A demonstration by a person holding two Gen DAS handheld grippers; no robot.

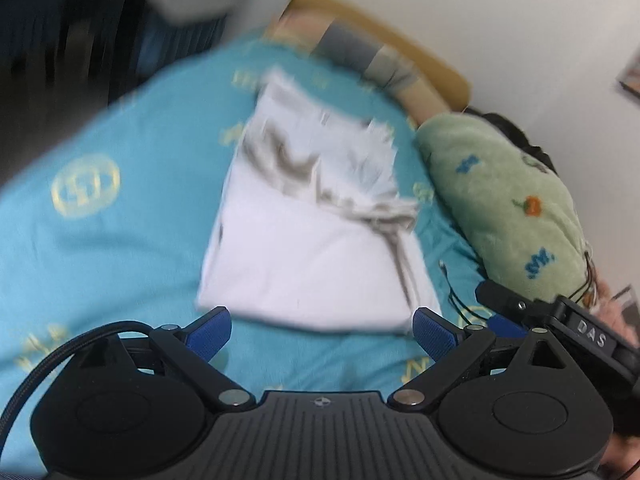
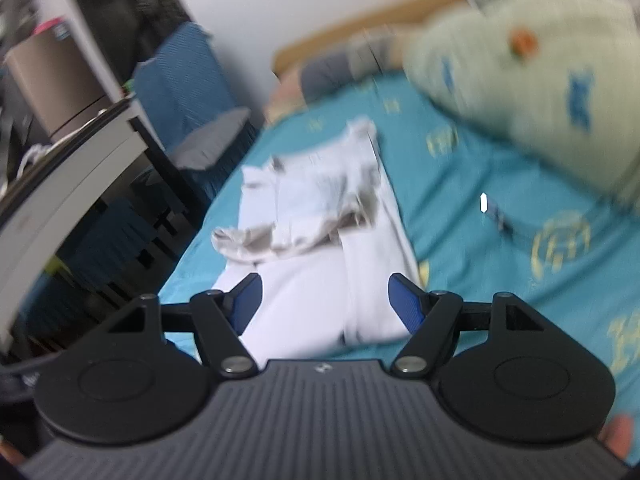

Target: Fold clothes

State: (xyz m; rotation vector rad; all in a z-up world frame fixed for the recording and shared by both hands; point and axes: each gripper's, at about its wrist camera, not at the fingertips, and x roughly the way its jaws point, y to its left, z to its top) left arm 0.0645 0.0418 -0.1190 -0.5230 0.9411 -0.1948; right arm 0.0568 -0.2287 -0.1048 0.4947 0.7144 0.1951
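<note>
**Two open grippers above a white garment on the bed**

In the left wrist view, the left gripper [image 1: 322,330] fills the bottom of the frame, its two blue pads spread wide with nothing between them. The pads hang just at the near edge of the white garment [image 1: 308,256], and I cannot tell if they touch it. At the lower right of this frame the tip of the right gripper [image 1: 520,312] comes in from the side, near the right corner of the cloth.

In the right wrist view, the right gripper [image 2: 326,304] is also at the bottom, its jaws standing far apart and holding nothing. Behind the pads lies the same white garment [image 2: 316,248], in the middle of the frame.

The garment lies on a turquoise bedsheet [image 1: 120,240] with yellow printed emblems. Its near part is smooth and partly folded; its far part is crumpled, with grey shadowed creases. A thin dark cable [image 1: 452,284] lies on the sheet just to the right of the cloth.

More far, at the right side of the left view, a light green plush blanket [image 1: 504,208] with blue and orange figures is piled on the bed. Behind it, at the upper middle, a striped pillow [image 1: 360,56] lies against a wooden headboard [image 1: 400,40] and a white wall. At the upper left of the right view stands dark furniture with a brown box [image 2: 52,76], all blurred.
</note>
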